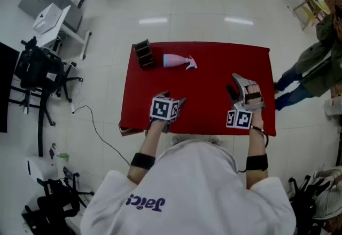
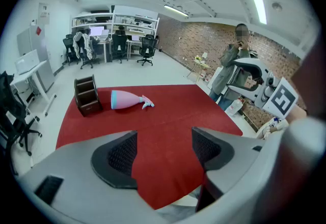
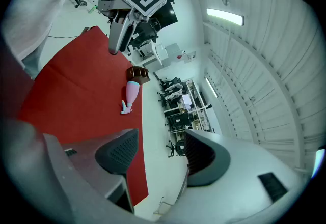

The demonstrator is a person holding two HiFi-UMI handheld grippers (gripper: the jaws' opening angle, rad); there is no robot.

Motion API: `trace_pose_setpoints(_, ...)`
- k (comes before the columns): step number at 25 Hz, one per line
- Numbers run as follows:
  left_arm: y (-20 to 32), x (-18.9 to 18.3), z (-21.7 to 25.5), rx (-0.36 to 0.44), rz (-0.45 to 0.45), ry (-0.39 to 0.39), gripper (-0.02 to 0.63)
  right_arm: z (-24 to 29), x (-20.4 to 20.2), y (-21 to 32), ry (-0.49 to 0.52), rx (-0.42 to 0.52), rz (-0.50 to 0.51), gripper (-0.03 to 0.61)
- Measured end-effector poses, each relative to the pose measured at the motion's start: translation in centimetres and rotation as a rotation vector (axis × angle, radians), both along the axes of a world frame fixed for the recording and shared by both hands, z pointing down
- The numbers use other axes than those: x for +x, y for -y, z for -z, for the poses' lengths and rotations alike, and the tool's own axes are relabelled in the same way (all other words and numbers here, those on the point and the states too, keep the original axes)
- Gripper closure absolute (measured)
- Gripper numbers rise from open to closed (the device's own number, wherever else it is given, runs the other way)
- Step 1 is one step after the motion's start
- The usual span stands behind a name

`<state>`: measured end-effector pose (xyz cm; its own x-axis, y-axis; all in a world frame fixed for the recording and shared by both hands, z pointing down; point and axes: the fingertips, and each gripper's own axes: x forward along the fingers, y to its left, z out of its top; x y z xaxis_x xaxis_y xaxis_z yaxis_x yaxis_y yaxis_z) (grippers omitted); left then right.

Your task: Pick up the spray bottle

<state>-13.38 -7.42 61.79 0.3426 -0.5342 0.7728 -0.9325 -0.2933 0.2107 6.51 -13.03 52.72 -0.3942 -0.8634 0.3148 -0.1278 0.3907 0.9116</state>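
Observation:
A pink spray bottle (image 1: 179, 61) with a pale blue base lies on its side at the far side of the red table (image 1: 214, 68). It also shows in the left gripper view, spray bottle (image 2: 127, 100), and in the right gripper view, spray bottle (image 3: 131, 94). My left gripper (image 1: 172, 98) hovers over the near left part of the table, well short of the bottle. Its jaws stand open with only red cloth between them, left gripper (image 2: 163, 146). My right gripper (image 1: 234, 83) is over the near right part, open and empty, right gripper (image 3: 155, 151).
A brown wooden organizer (image 1: 144, 53) stands just left of the bottle's base. A person (image 1: 315, 63) stands off the table's right edge. Office chairs (image 1: 37, 68) and a white desk (image 1: 53, 23) are on the floor to the left, with a cable (image 1: 93, 127) near the table.

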Motion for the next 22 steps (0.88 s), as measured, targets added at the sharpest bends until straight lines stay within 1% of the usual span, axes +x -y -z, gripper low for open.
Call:
trace_pose_setpoints(3,1.7,-0.5,1.8,0.06,0.001,0.008,0.268,0.0,0.7,0.5,-0.019,0.021,-0.015,0.293)
trace_pose_setpoints(6,3.6,-1.0,3.3,0.119,-0.005,-0.001,0.268,0.1,1.0,0.8,-0.004,0.021,-0.023,0.293)
trace_pose_setpoints(11,5.9,-1.1,5.4,0.21,-0.024,-0.038,0.268,1.6,0.7,0.7,0.134,0.018,-0.031,0.293)
trace_pose_setpoints(14,7.4,-0.9,6.5,0.265,-0.044,-0.047,0.268,2.2,0.5,0.9,0.154,0.026,-0.038,0.293)
trace_pose_setpoints(17,9.1,-0.8,7.6,0.314,-0.066,-0.04,0.268,2.5,0.3,1.1,0.15,0.031,-0.04,0.293)
trace_pose_setpoints(19,10.7,-0.9,8.4,0.353,-0.083,-0.02,0.268,2.6,0.3,1.4,0.152,0.028,-0.042,0.293)
trace_pose_setpoints(22,13.2,-1.4,9.6,0.405,-0.108,0.004,0.268,3.0,0.5,1.7,0.197,0.007,-0.051,0.293)
